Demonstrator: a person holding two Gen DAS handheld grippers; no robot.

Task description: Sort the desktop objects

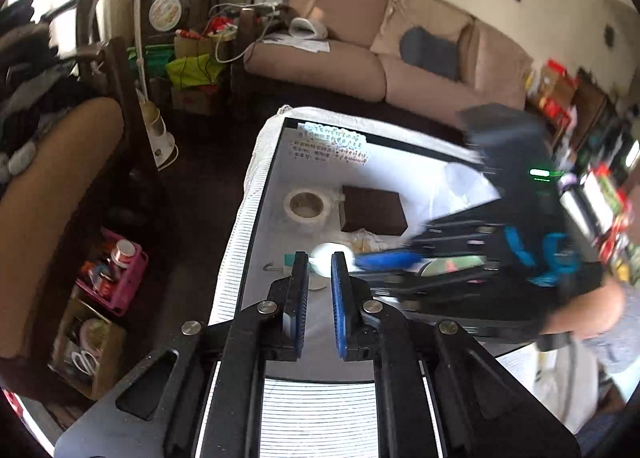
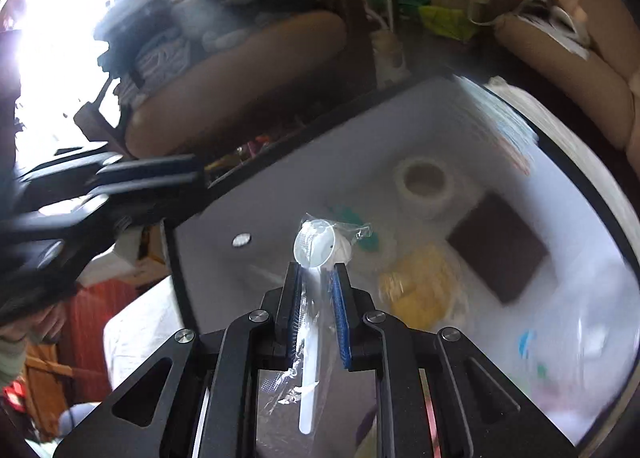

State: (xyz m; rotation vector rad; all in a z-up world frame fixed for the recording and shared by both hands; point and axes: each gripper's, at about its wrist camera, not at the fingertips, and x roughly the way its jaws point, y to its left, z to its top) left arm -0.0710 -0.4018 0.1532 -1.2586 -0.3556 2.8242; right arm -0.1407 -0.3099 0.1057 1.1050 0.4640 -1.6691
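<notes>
My right gripper (image 2: pixel 317 268) is shut on a white plastic spoon (image 2: pixel 316 246) in a clear wrapper; the bowl sticks out past the fingertips and the handle runs back between the pads. From the left wrist it shows as a blurred shape (image 1: pixel 362 261) coming in from the right, with the spoon bowl (image 1: pixel 330 254) just beyond my left gripper (image 1: pixel 320 258). The left jaws stand nearly closed with nothing between them. On the white table (image 1: pixel 280 162) lie a tape roll (image 1: pixel 307 205), a brown box (image 1: pixel 372 210) and a yellow item in a bag (image 2: pixel 420 290).
A teal clip (image 2: pixel 352 218) and a small white disc (image 2: pixel 242 240) lie near the spoon. Clear plastic (image 1: pixel 460 186) covers the table's right part. A sofa (image 1: pixel 360 58) stands behind, an armchair (image 1: pixel 52 198) and pink basket (image 1: pixel 120 278) to the left, shelves (image 1: pixel 600 178) to the right.
</notes>
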